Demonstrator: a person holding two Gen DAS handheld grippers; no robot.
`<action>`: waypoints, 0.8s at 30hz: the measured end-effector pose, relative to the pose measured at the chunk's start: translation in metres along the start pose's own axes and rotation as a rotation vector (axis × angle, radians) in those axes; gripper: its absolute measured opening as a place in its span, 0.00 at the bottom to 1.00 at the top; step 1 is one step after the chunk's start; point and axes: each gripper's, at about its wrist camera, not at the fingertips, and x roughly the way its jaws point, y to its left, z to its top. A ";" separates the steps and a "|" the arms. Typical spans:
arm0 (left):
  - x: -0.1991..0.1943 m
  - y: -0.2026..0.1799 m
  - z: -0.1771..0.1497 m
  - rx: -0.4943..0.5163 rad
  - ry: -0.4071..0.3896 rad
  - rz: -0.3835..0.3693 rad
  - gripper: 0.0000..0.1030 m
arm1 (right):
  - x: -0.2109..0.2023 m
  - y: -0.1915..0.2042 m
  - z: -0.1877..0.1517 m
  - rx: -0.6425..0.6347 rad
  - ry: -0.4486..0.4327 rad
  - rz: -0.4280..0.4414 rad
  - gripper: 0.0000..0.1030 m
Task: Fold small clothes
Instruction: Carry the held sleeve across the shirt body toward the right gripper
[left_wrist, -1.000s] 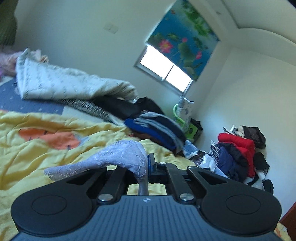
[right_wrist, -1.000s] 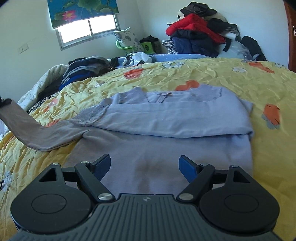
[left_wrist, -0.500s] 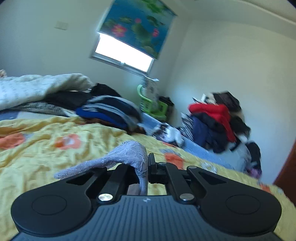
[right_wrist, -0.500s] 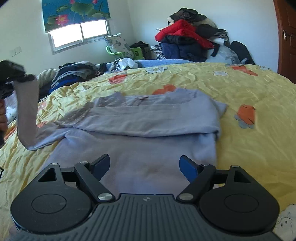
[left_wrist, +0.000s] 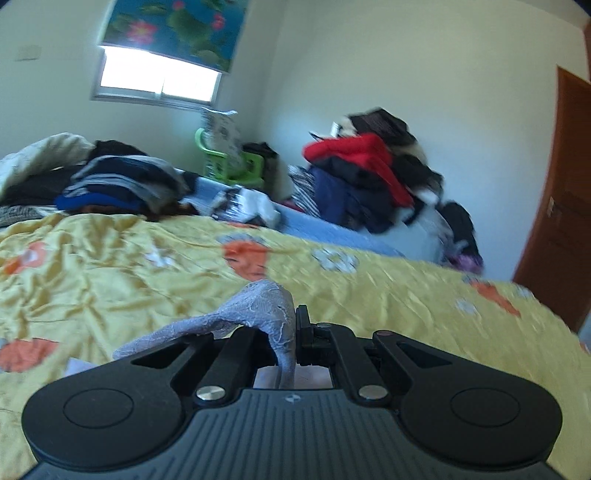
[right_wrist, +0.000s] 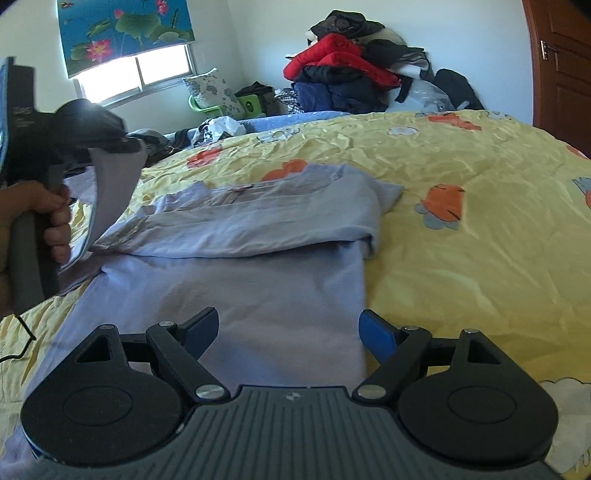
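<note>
A lilac long-sleeved top (right_wrist: 258, 266) lies flat on the yellow bedspread (right_wrist: 480, 229), one sleeve folded across its chest. My left gripper (left_wrist: 295, 325) is shut on the lace cuff (left_wrist: 266, 306) of the other sleeve. In the right wrist view the left gripper (right_wrist: 122, 146) holds that sleeve (right_wrist: 110, 192) lifted above the top's left side. My right gripper (right_wrist: 288, 330) is open and empty, low over the top's lower part.
A pile of red and dark coats (right_wrist: 347, 74) sits beyond the bed's far edge. Folded dark clothes (left_wrist: 122, 184) and a white quilt (left_wrist: 40, 155) lie at the bed's far left. A brown door (right_wrist: 565, 66) stands at the right. A green chair (left_wrist: 229, 162) is under the window.
My left gripper has carried the sleeve up and to the right, toward the top's body, and swung to face the coats and door. My right gripper has stayed open over the hem.
</note>
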 end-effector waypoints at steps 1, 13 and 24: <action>0.002 -0.008 -0.002 0.020 0.007 -0.007 0.02 | -0.002 -0.002 -0.001 0.003 -0.001 0.000 0.83; 0.015 -0.068 -0.020 0.137 0.058 -0.081 0.02 | -0.007 -0.015 -0.009 0.031 0.007 0.003 0.83; 0.025 -0.108 -0.028 0.183 0.113 -0.161 0.02 | -0.012 -0.020 -0.012 0.036 0.001 0.003 0.83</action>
